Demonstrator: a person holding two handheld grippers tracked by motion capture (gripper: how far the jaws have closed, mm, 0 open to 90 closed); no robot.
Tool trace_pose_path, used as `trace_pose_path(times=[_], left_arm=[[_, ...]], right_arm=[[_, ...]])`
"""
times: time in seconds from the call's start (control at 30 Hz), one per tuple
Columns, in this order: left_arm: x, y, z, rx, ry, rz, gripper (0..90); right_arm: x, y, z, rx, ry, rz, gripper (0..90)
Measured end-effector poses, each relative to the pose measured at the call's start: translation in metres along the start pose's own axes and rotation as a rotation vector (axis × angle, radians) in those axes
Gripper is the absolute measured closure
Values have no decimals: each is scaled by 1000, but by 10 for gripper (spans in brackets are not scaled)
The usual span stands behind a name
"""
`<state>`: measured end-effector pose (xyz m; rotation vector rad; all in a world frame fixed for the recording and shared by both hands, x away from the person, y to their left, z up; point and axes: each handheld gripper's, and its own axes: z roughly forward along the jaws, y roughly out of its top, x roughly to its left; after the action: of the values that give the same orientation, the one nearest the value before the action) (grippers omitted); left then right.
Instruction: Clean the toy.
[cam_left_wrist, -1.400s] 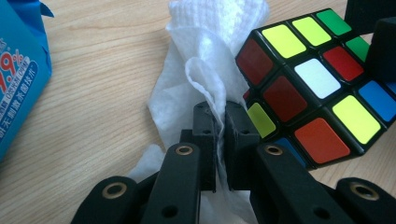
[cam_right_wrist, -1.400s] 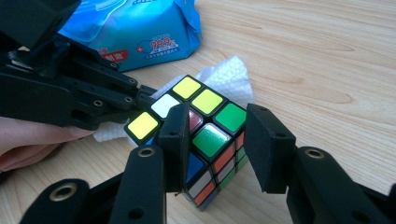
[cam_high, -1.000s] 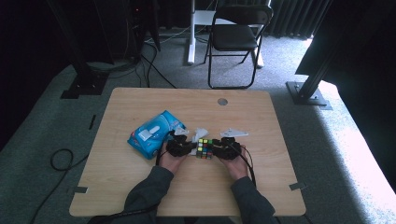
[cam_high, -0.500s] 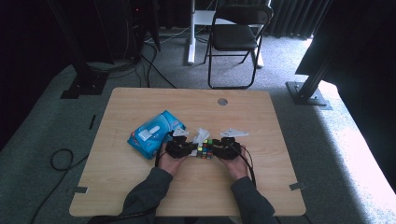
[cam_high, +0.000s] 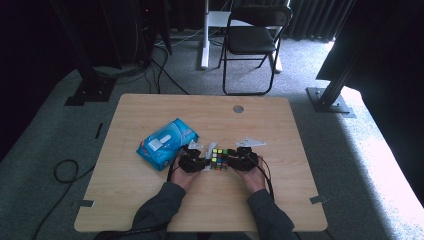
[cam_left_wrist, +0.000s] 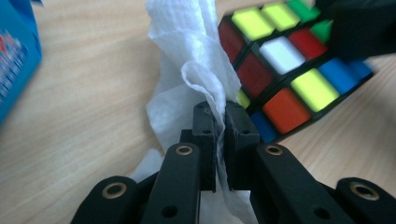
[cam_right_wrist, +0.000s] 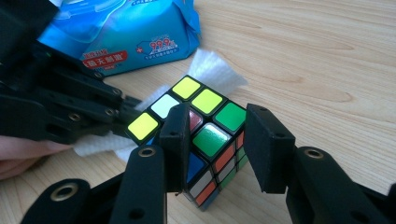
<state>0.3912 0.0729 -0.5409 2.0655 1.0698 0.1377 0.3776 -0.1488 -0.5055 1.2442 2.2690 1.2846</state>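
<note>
The puzzle cube (cam_high: 219, 158) sits on the wooden desk (cam_high: 125, 200) between the two hands, near the desk's front middle, with the blue wipes pack (cam_high: 166, 142) just to its left.

In the high view the cube is small and half covered by the black tongs on either side, so only its top stickers can be read. In the left gripper view its upper right corner is covered by the other tool's dark body and blurred. In the right gripper view the cube's (cam_right_wrist: 201, 135) lower faces are hidden behind the jaws.

The cube is a glossy black plastic block of square coloured stickers: yellow, green, white, red, orange and blue. It has no long axis. One corner edge points toward the right camera, and the top face lies level.

The white wipe (cam_left_wrist: 187, 74) is thin, crinkled, quilted tissue, bunched into soft folds. It stands up against the cube's (cam_left_wrist: 280, 70) side, and its lower end is cut off beneath the tool.

The left tongs (cam_left_wrist: 220, 126) are pinched narrow on the wipe. The right tongs (cam_right_wrist: 217, 140) grip the cube across its near corner, with both pads on its sides. The wipes pack (cam_right_wrist: 126, 32) is shiny printed film, cut off at the frame's top.
</note>
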Motion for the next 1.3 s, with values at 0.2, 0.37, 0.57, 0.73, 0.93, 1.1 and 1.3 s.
trace_pose_path(times=[0.2,0.37,0.57,0.73,0.93,1.1,1.3], left_arm=[[-1,1,-3,-4,2,3,842],[-2,5,-14,-35,-8,-1,843],[-6,10,-35,-100,-38,-9,843],[-8,9,-41,-120,-74,-12,842],[-8,1,-26,-69,-64,-16,841],[-5,-6,-14,-23,-43,-13,841],[-4,-8,-6,2,-27,-4,839]], right_arm=[[0,0,0,0,0,-1,617],[0,0,0,0,0,-1,617],[0,0,0,0,1,-1,617],[0,0,0,1,0,-1,617],[0,0,0,0,-1,0,618],[0,0,0,0,0,1,618],[0,0,0,0,-1,-1,618]])
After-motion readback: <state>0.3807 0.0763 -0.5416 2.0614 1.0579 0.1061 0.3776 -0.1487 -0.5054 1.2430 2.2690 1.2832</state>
